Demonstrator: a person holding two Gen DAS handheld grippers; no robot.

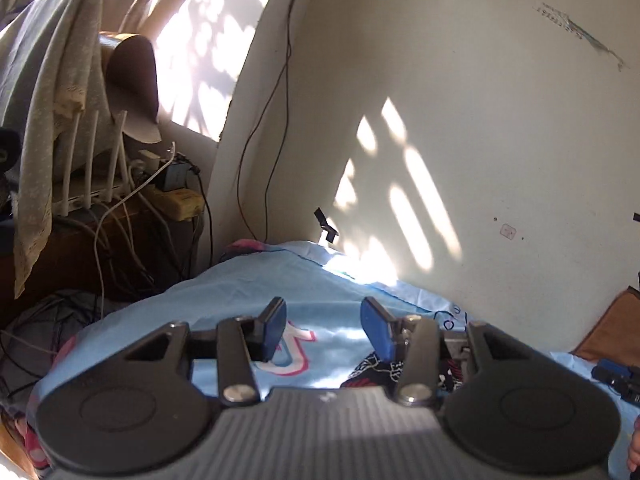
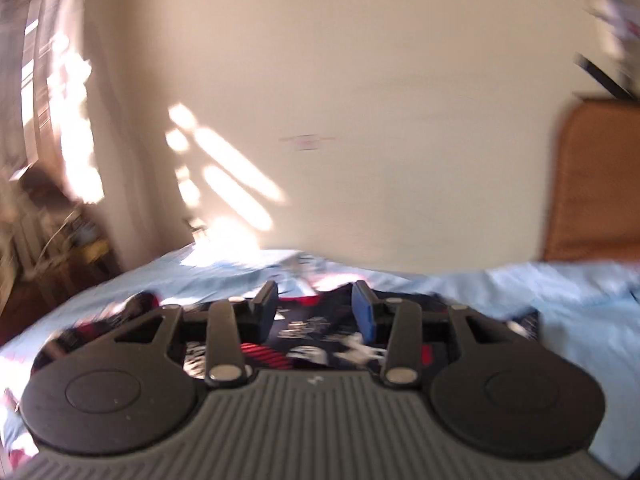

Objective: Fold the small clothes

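A small dark garment (image 2: 316, 338) with red and white print lies spread on the light blue bed sheet (image 2: 560, 300). My right gripper (image 2: 315, 308) hovers above it, jaws open, nothing between the blue pads. In the left wrist view the same garment (image 1: 380, 368) shows only as a corner under the right finger. My left gripper (image 1: 323, 322) is open over the bed sheet (image 1: 240, 288) with its pink and white print, and holds nothing. The right wrist view is blurred.
A cream wall (image 1: 460, 140) rises right behind the bed. At the left stands a dark wooden shelf (image 1: 80, 248) with a white router (image 1: 92, 196), cables and hanging cloth. A brown cushion (image 2: 596, 184) leans at the right. A hand's edge (image 1: 634, 448) shows at lower right.
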